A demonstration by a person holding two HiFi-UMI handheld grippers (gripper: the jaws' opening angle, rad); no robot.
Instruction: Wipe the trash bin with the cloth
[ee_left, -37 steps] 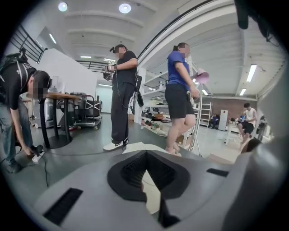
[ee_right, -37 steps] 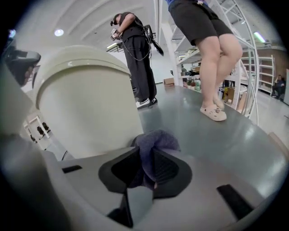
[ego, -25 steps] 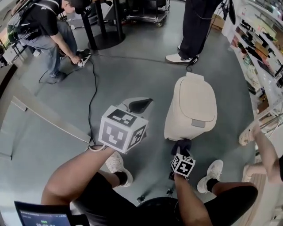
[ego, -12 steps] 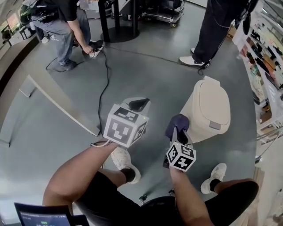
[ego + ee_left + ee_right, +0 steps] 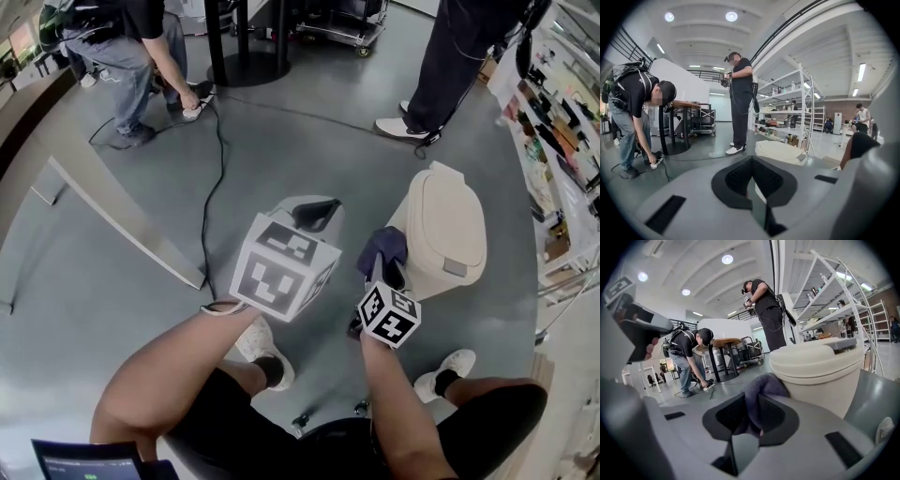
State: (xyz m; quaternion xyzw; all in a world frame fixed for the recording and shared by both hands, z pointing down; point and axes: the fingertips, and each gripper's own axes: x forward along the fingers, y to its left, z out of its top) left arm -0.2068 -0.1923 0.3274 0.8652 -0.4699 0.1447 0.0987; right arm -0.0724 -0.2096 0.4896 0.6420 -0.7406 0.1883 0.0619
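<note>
Head view: a seated person works at a cream trash bin (image 5: pixel 441 225) standing on the grey floor (image 5: pixel 281 141), just right of centre and beyond the person's shoes. The right gripper (image 5: pixel 382 270) has its jaws clamped on a bunched grey-purple cloth (image 5: pixel 384 244), which is held up to the bin's left side, just under the rim of the lid (image 5: pixel 813 359). Whether the cloth actually presses on the plastic cannot be told from any view. The left gripper (image 5: pixel 316 214) hangs in the air to the left of the bin, jaws together with nothing between them.

The lid is down, so whatever the bin holds is out of sight. Nothing rests on top of it.

The wipe appears to be at its start, or between strokes. The main risk is the bin itself: nothing braces it, and a sideways push from the cloth could slide or tip it across the smooth floor. The cloth is pinched only at one fold, so a hard drag along the wall might pull it free. A black cable (image 5: pixel 217 159) crosses the floor at far left, well apart from the work.
</note>
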